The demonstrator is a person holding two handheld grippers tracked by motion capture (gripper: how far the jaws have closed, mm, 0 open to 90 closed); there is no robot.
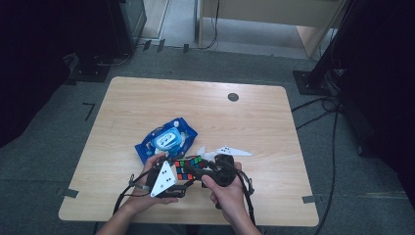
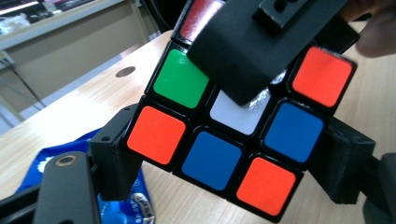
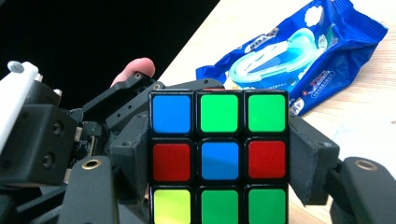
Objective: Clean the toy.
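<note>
A scrambled Rubik's cube (image 1: 190,166) hangs just above the wooden table (image 1: 195,107) near its front edge, between both grippers. My right gripper (image 3: 219,158) is shut on the cube (image 3: 219,112), with a pad pressed flat on its left side and another on its right. One right jaw lies across the cube's top face in the left gripper view. My left gripper (image 2: 229,163) is open around the cube (image 2: 212,158). The cube sits skewed between the left jaws, its corners close to the pads. From above, the left gripper (image 1: 188,182) comes in from the left and the right gripper (image 1: 198,167) from the right.
A blue pack of wet wipes (image 1: 167,139) lies on the table just behind the left hand, and shows up again (image 3: 299,60) behind the cube. A round cable hole (image 1: 233,97) sits near the table's far edge. Cables trail from both grippers over the front edge.
</note>
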